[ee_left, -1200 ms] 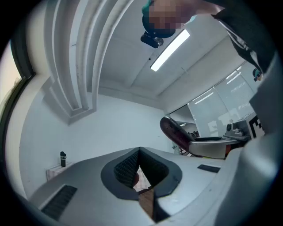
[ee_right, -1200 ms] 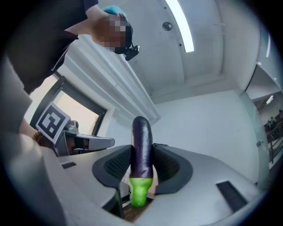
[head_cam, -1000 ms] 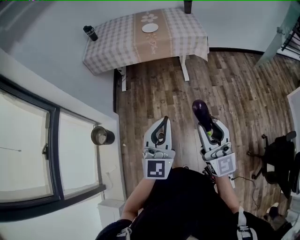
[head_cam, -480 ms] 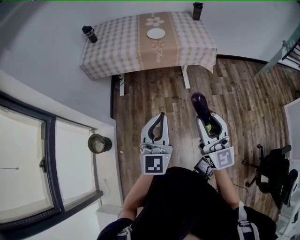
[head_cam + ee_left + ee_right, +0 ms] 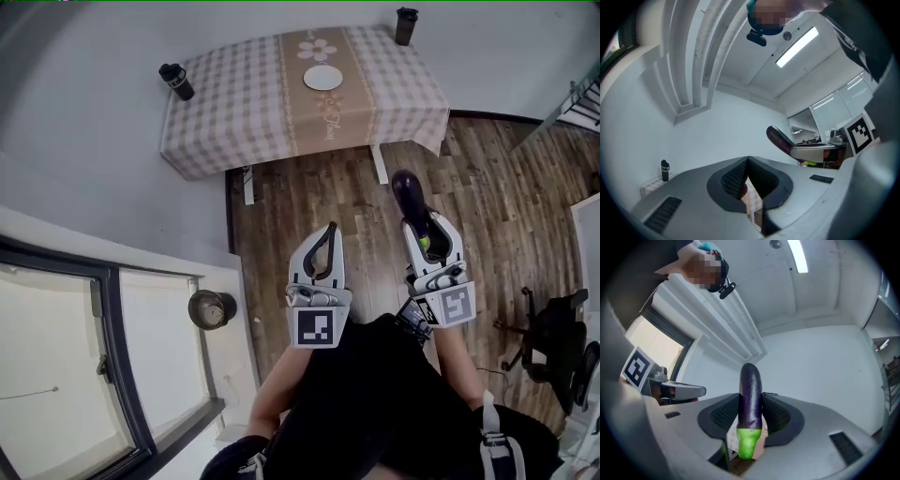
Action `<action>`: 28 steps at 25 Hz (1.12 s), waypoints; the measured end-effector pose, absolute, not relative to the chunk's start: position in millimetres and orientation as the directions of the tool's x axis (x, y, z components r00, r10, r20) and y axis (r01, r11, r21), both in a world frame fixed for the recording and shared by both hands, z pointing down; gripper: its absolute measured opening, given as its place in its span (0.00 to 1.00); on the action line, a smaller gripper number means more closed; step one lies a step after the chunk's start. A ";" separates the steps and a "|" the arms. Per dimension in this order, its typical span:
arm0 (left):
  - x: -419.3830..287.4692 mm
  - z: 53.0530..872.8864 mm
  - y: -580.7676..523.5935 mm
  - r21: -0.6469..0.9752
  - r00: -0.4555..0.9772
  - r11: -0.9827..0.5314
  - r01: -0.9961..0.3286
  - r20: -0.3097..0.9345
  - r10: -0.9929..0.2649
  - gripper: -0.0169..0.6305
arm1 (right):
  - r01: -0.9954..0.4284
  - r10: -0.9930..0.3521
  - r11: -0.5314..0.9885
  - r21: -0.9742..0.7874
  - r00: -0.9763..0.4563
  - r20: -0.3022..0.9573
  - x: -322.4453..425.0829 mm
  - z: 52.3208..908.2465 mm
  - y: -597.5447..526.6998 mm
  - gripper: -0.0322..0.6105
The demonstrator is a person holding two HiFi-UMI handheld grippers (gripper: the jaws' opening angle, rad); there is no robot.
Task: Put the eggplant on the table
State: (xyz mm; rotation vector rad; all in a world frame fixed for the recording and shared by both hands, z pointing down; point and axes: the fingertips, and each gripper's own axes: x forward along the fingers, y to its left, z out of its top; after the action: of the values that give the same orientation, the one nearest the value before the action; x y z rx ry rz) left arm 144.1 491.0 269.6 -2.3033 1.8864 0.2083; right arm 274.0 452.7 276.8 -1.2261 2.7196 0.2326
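right tongs (image 5: 750, 416) clamp the eggplant (image 5: 750, 399); left tongs (image 5: 746, 180) closed, empty.

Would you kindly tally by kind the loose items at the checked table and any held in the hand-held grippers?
Black cylindrical bottles: 2
White round plate: 1
Purple eggplant with a green stem end: 1
Total: 4

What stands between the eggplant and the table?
Nothing visible. The right gripper holds the eggplant in its jaws, and only floor lies between it and the table. A plate and two bottles stand on the table.
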 end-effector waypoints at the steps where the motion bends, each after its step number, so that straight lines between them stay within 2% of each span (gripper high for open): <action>1: 140.0 269.9 485.0 -0.044 0.205 -0.201 -0.979 -0.204 -0.957 0.01 | -0.759 -0.736 0.647 0.077 -0.647 -0.199 270.3 276.7 445.4 0.31; 14: 99.1 292.9 388.6 -0.065 0.206 -0.200 -0.978 -0.122 -0.971 0.01 | -0.760 -0.737 0.648 0.036 -0.639 -0.221 227.3 285.8 331.8 0.31; 28: 53.1 290.0 176.6 -0.076 0.135 -0.127 -0.989 -0.103 -0.986 0.01 | -0.714 -0.683 0.699 0.044 -0.685 -0.254 175.8 265.8 109.7 0.31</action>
State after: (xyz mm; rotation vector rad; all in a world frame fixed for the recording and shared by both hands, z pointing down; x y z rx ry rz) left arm 53.1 176.6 290.0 -2.2686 1.9873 0.0406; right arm 175.8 109.7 265.8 -1.1215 2.6900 0.2051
